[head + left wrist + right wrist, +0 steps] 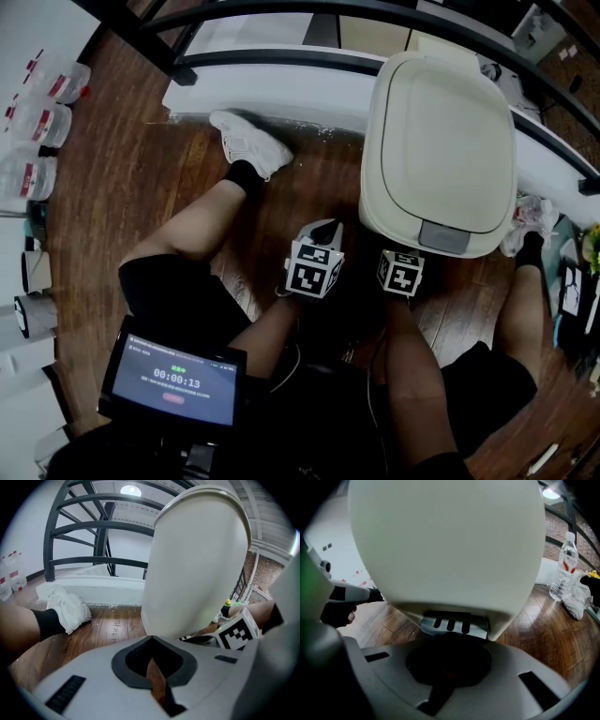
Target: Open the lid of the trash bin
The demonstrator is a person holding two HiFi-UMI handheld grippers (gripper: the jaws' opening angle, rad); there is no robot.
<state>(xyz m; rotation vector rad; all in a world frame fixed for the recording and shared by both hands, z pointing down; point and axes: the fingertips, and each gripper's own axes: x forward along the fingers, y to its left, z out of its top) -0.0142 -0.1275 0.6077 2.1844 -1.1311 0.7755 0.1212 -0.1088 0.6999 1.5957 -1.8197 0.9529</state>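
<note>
A cream trash bin stands on the wooden floor with its lid down. A grey foot pedal sticks out at its near base; in the right gripper view the pedal shows three slots. My right gripper is shut and empty, its tips just short of the pedal, low at the bin's front. My left gripper is beside the bin's left side, apart from it. Its jaws are closed on nothing, and the bin rises just ahead of them.
A person's bare legs and white shoes flank the bin. A black railing and a white ledge run behind it. Several plastic bottles line the left wall. A bottle stands at the right. A timer tablet sits near me.
</note>
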